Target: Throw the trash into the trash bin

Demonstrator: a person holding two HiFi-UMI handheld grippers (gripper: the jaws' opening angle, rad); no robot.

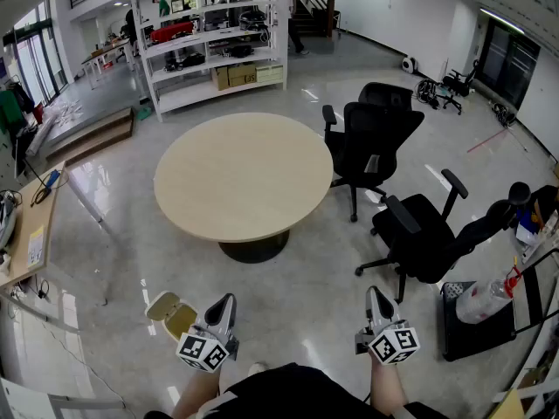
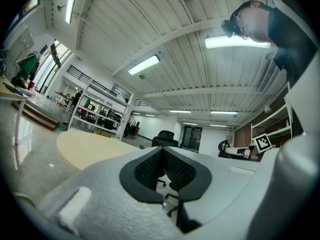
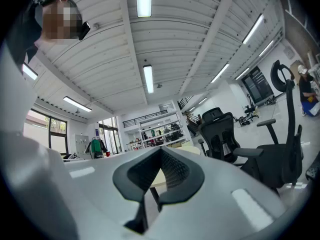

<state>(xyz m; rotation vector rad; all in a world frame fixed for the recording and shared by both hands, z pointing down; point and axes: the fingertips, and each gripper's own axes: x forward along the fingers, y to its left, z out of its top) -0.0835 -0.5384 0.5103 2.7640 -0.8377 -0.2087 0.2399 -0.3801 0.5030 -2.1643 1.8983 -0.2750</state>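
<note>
Since the small beige trash bin (image 1: pixel 170 314), open and yellowish inside, sits on the glossy floor (image 1: pixel 297 312) just left of the left gripper (image 1: pixel 224 304), the trash must first be found, I think; none shows. Both this one and the right gripper (image 1: pixel 376 297) are clenched on nothing, so they should open before reaching.

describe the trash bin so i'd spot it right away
Start at the round table and come toward the person's left gripper. On the floor just left of it stands a small trash bin. Cream, lid flipped open, it differs from the black office chairs at right.
</note>
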